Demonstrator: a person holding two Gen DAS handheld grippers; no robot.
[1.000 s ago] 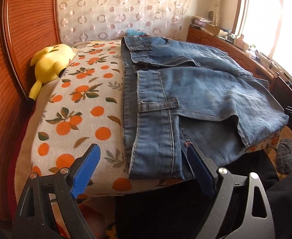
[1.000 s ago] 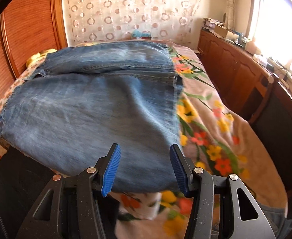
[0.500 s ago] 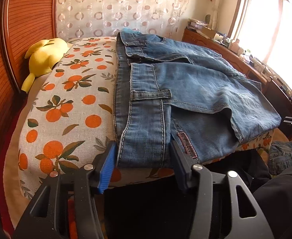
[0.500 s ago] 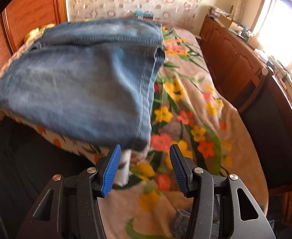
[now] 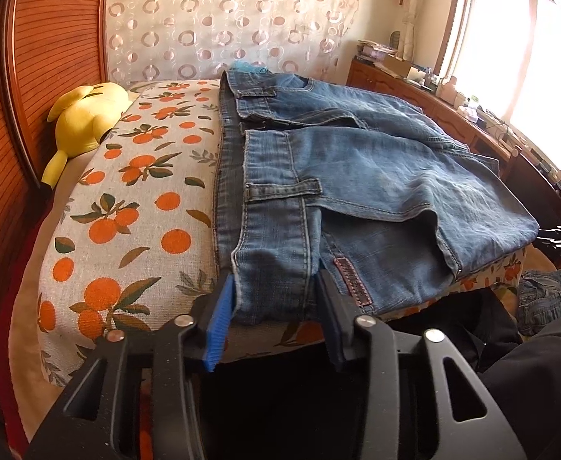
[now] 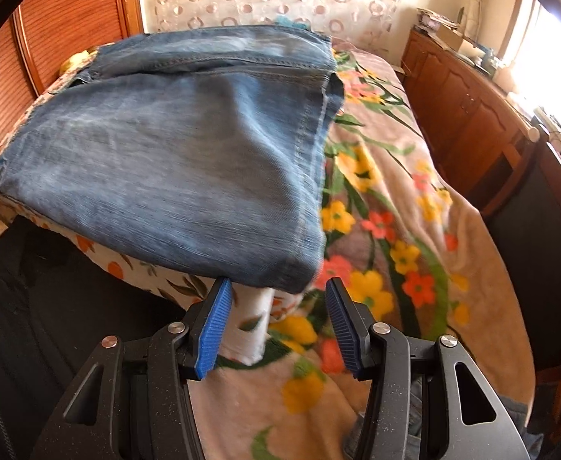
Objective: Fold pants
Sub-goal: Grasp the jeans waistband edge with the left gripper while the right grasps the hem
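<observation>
I'm seeing L hand-held gripper [image 5: 274, 308] straddling the jeans [image 5: 357, 191] waistband, jaws wide, not clamping. R hand-held gripper [image 6: 276, 322] is gaping at jeans' 6 o'clock edge, holding nothing.

The faded blue denim pants [image 5: 357, 191] are coarse woven cloth with raised stitched seams. The orange-print pillow cover [image 5: 127, 211] under them looks matt and grainy, and the floral blanket [image 6: 395, 230] at 3 o'clock is fuzzy. The ribbed wooden headboard [image 5: 50, 57] shines. The yellow plush toy [image 5: 85, 119] is soft.
</observation>
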